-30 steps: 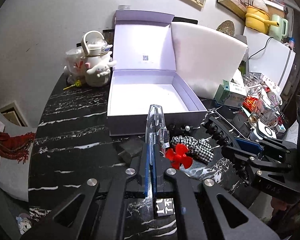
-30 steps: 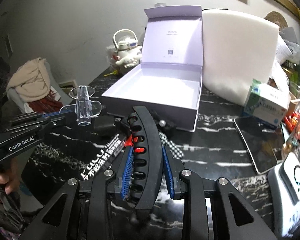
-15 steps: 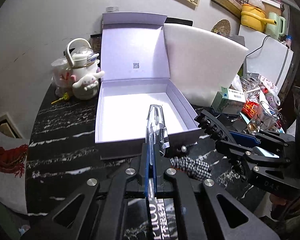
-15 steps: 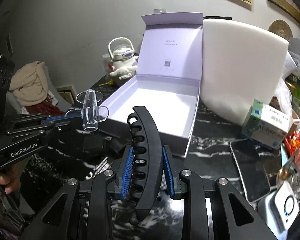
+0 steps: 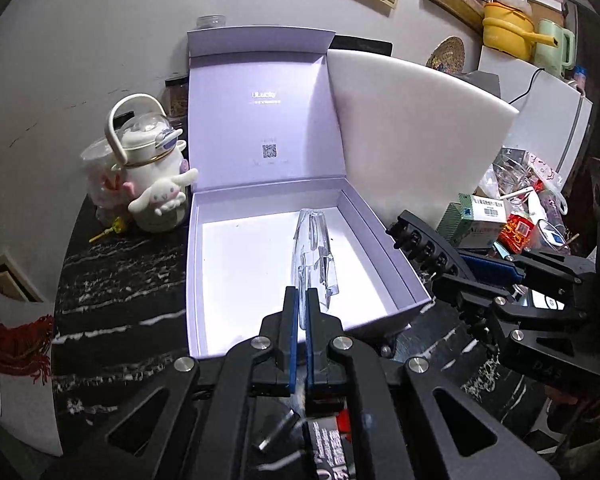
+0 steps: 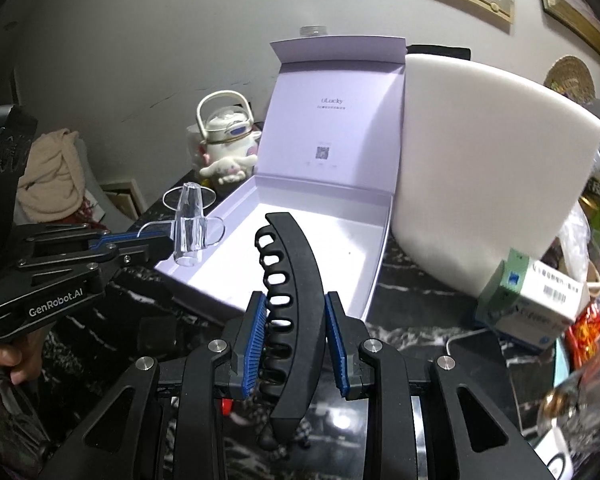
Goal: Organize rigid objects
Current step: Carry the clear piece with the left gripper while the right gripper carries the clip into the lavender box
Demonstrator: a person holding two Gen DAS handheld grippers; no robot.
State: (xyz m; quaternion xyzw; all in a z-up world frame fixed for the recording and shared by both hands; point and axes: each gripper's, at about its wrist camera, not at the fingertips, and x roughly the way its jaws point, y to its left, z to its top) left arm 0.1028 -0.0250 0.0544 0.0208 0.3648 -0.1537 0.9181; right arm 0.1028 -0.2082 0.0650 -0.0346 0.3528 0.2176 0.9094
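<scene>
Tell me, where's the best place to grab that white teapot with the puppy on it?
Probably the teapot's arched handle: it stands upright and clear above the lid. Come from above, one finger through the arch; the round body looks too wide and smooth.

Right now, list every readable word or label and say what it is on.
"uLucky": inside the box lid.
"GenRobot.AI": side of the left gripper.
QR code on the lid: print around it too small.
Green carton: barcode, text blurred.
Black packet: characters unreadable.
</scene>
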